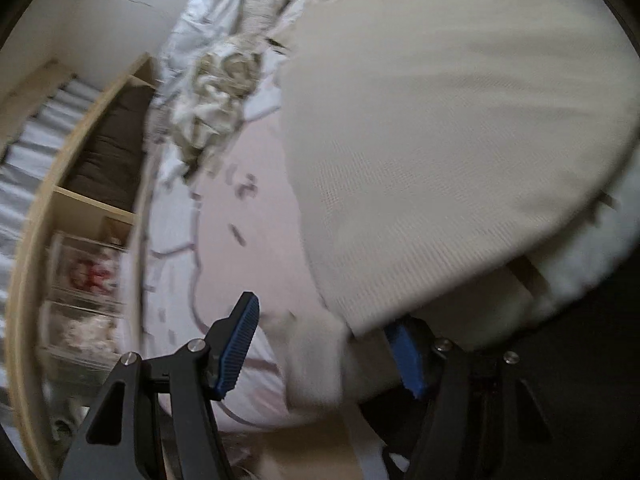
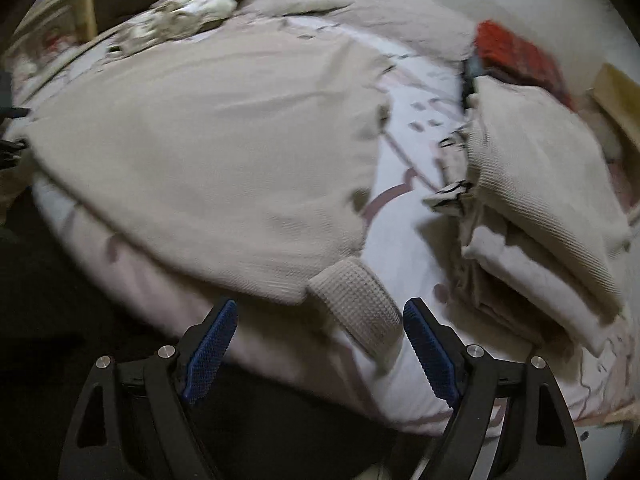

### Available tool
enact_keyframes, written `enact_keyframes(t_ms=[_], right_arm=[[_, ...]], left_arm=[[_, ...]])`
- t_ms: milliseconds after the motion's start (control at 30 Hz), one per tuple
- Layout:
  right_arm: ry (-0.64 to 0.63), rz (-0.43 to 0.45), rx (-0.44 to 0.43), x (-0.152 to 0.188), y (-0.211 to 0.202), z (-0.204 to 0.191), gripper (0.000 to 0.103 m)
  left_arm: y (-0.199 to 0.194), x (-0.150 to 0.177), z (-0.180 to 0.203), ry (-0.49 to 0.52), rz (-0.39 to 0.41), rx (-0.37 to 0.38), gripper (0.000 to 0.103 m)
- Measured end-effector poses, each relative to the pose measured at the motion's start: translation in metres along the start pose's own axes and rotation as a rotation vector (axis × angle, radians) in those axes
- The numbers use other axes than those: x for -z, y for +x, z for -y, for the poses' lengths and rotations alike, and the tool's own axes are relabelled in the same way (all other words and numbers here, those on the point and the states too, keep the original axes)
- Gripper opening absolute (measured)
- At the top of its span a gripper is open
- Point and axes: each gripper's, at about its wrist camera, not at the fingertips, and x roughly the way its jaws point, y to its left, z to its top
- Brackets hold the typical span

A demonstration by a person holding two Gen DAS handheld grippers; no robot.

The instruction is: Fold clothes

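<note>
On the bed (image 2: 404,184) your beige sweater (image 2: 224,152) lies flat for folding — right gripper (image 2: 320,344) and left gripper (image 1: 328,354) both released, straddling cuffs.

A beige sweater (image 2: 208,160) lies spread over most of the bed (image 2: 404,236). To its right, a strip of bare bedcover runs between it and a stack of folded clothes (image 2: 536,216), leaving a passage. A crumpled clothes pile (image 1: 216,96) sits at the far side, beside a wooden shelf unit (image 1: 100,184) along the bed's edge.
</note>
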Motion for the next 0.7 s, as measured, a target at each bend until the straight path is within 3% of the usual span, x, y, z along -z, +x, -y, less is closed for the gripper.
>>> enact_keyframes(t_ms=[100,200,233,367,400,467,600,633,667,700], right_arm=[[0.08,0.016,-0.072,-0.012,-0.025,0.019,0.084],[0.207,0.146,-0.1,-0.043,-0.055,0.033,0.084],[0.24,0.147,-0.112,-0.051,-0.048,0.035,0.082],[0.372,0.145,-0.159,-0.086,-0.02,0.04,0.035],[0.394,0.117,-0.175,-0.088,0.0,0.039,0.03],[0.415,0.039,-0.201,-0.087,0.04,0.033,0.022],[0.4,-0.096,-0.128,-0.057,0.086,0.026,0.021],[0.401,-0.112,-0.106,-0.042,0.092,0.028,0.018],[0.402,-0.128,-0.084,-0.028,0.098,0.03,0.004],[0.401,-0.095,-0.084,-0.019,0.096,0.033,0.001]], left_arm=[[-0.023,0.011,-0.01,-0.081,0.022,0.176,0.063],[-0.053,0.005,-0.037,-0.231,0.122,0.274,0.063],[-0.061,0.001,-0.048,-0.294,0.161,0.293,0.063],[-0.063,-0.028,-0.071,-0.487,0.264,0.366,0.063],[-0.059,-0.036,-0.071,-0.507,0.274,0.376,0.063],[-0.043,-0.048,-0.061,-0.49,0.252,0.37,0.063],[-0.004,-0.043,-0.039,-0.444,0.139,0.337,0.063],[0.005,-0.042,-0.034,-0.432,0.111,0.329,0.063],[0.015,-0.041,-0.028,-0.421,0.083,0.321,0.061],[0.024,-0.04,-0.023,-0.409,0.055,0.312,0.061]])
